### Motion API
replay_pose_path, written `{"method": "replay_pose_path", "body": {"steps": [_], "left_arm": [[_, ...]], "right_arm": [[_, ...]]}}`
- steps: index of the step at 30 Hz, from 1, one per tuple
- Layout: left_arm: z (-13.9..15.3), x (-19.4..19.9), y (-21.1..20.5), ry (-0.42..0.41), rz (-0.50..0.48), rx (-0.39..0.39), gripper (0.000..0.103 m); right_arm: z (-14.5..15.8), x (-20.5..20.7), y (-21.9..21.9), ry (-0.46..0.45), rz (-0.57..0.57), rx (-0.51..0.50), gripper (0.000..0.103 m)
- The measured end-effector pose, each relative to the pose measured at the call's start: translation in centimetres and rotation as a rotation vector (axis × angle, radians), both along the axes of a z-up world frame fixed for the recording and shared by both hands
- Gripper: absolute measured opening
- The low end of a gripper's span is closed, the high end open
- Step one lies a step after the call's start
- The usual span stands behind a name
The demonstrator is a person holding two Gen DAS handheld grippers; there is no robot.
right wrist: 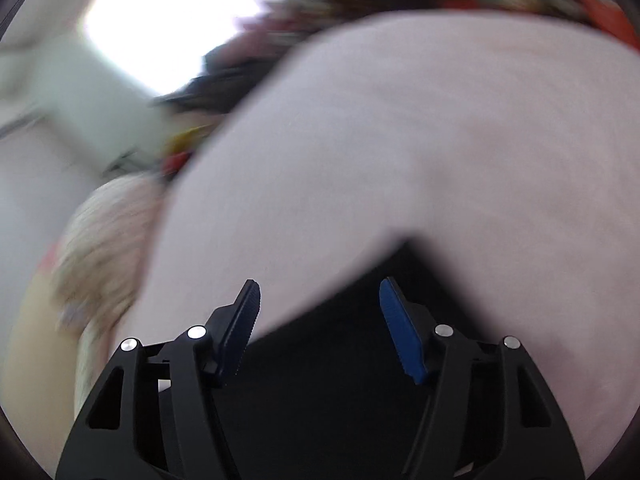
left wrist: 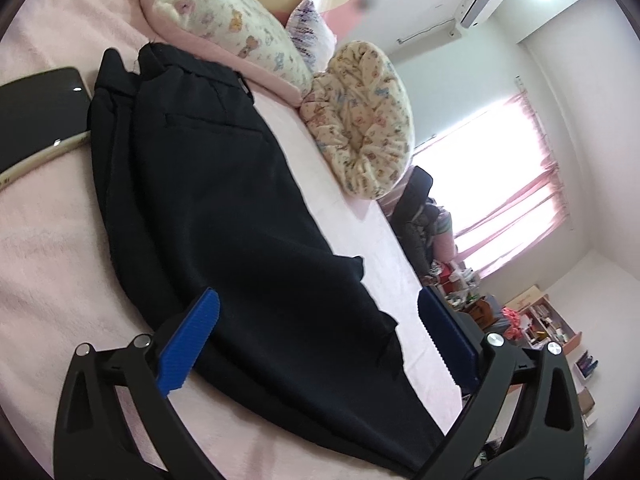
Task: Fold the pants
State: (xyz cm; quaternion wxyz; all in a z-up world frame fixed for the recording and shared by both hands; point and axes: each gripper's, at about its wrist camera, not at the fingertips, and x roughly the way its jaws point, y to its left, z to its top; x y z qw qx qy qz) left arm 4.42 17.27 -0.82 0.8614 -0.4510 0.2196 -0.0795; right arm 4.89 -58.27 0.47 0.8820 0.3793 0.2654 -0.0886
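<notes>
Black pants [left wrist: 224, 208] lie flat on the pink bed [left wrist: 52, 264], folded lengthwise, waistband at the far end near the pillows. My left gripper [left wrist: 320, 320] is open just above the near leg part of the pants, its blue pads on either side of the cloth, holding nothing. In the right wrist view, which is blurred, a corner of the black pants [right wrist: 344, 360] lies on the pink bed [right wrist: 440, 160]. My right gripper [right wrist: 318, 312] is open over that corner and empty.
A dark tablet or phone [left wrist: 36, 112] lies on the bed left of the waistband. Patterned pillows [left wrist: 240, 20] and a rolled quilt [left wrist: 360, 120] sit at the head. Beyond the bed's right edge are clutter, shelves [left wrist: 536, 320] and a pink-curtained window [left wrist: 500, 184].
</notes>
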Motion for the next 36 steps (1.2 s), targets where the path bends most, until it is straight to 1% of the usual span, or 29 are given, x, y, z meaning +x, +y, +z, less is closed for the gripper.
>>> {"method": "replay_pose_path", "body": {"steps": [2, 3, 4, 5, 7, 8, 9, 11, 14, 16, 17, 19, 21, 22, 23, 24, 25, 27, 28, 31, 32, 33, 35, 36], "left_arm": [[0.2, -0.3, 0.6, -0.023, 0.002, -0.013, 0.101], [0.3, -0.5, 0.8, -0.031, 0.002, -0.023, 0.101], [0.3, -0.5, 1.1, -0.037, -0.001, -0.035, 0.101], [0.3, -0.5, 1.3, -0.041, -0.008, -0.052, 0.101], [0.0, -0.5, 1.7, -0.044, -0.026, -0.086, 0.101], [0.0, -0.4, 1.8, -0.046, -0.041, -0.102, 0.101], [-0.1, -0.4, 1.9, -0.047, -0.055, -0.113, 0.101], [-0.2, -0.3, 2.1, -0.051, -0.087, -0.128, 0.101], [0.1, -0.5, 2.4, -0.081, -0.126, -0.135, 0.101], [0.5, -0.7, 2.4, -0.105, -0.157, -0.124, 0.101], [0.6, -0.8, 2.5, -0.114, -0.166, -0.120, 0.101], [0.8, -1.2, 2.8, -0.131, -0.175, -0.115, 0.101], [0.8, -1.4, 3.2, -0.137, -0.174, -0.124, 0.101], [0.8, -1.5, 3.5, -0.137, -0.173, -0.129, 0.101], [0.6, -1.6, 3.8, -0.133, -0.171, -0.139, 0.101], [0.5, -1.6, 4.1, -0.129, -0.170, -0.151, 0.101], [0.3, -1.6, 4.4, -0.125, -0.169, -0.162, 0.101], [0.0, -1.6, 5.0, -0.118, -0.164, -0.186, 0.101], [-0.3, -1.5, 5.3, -0.113, -0.161, -0.208, 0.101], [-0.9, -1.3, 5.7, -0.097, -0.161, -0.258, 0.101], [-0.9, -1.2, 5.7, -0.091, -0.163, -0.261, 0.101], [-0.9, -1.2, 5.6, -0.087, -0.162, -0.256, 0.101], [-0.7, -1.2, 5.4, -0.088, -0.162, -0.229, 0.101], [-0.5, -1.2, 5.3, -0.092, -0.162, -0.212, 0.101]], "right_arm": [[2.8, 1.0, 4.4, -0.046, 0.133, -0.115, 0.067], [3.8, 2.2, 7.5, -0.060, 0.249, -0.153, 0.068], [4.4, 3.6, 10.5, -0.056, 0.356, -0.160, 0.068], [4.8, 4.6, 12.6, -0.052, 0.423, -0.158, 0.068], [5.5, 7.5, 19.0, -0.057, 0.582, -0.142, 0.068], [5.7, 8.5, 20.6, -0.054, 0.615, -0.137, 0.068], [6.0, 10.4, 24.0, -0.048, 0.682, -0.134, 0.068], [6.1, 12.1, 28.5, -0.028, 0.748, -0.150, 0.068], [6.4, 15.6, 36.7, 0.011, 0.854, -0.222, 0.067], [6.4, 17.8, 40.6, 0.050, 0.896, -0.262, 0.067], [6.1, 19.2, 41.8, 0.074, 0.912, -0.280, 0.066], [5.4, 19.8, 44.7, 0.137, 0.943, -0.324, 0.065], [3.7, 21.3, 46.6, 0.212, 0.960, -0.374, 0.061], [2.7, 22.1, 47.6, 0.267, 0.963, -0.415, 0.061], [2.2, 22.5, 48.7, 0.303, 0.969, -0.435, 0.061], [1.7, 22.7, 49.1, 0.326, 0.983, -0.435, 0.056], [0.8, 22.8, 49.6, 0.363, 1.013, -0.426, 0.048], [-0.3, 22.7, 50.4, 0.411, 1.040, -0.422, 0.002], [-0.5, 22.5, 50.6, 0.420, 1.026, -0.445, 0.002], [-0.1, 22.3, 50.2, 0.379, 0.954, -0.470, 0.002], [0.1, 22.5, 49.7, 0.364, 0.919, -0.451, 0.002], [0.2, 22.6, 48.8, 0.340, 0.860, -0.415, 0.002], [-0.3, 22.6, 47.8, 0.327, 0.813, -0.395, 0.002], [-0.7, 22.5, 47.7, 0.327, 0.812, -0.381, 0.002]]}}
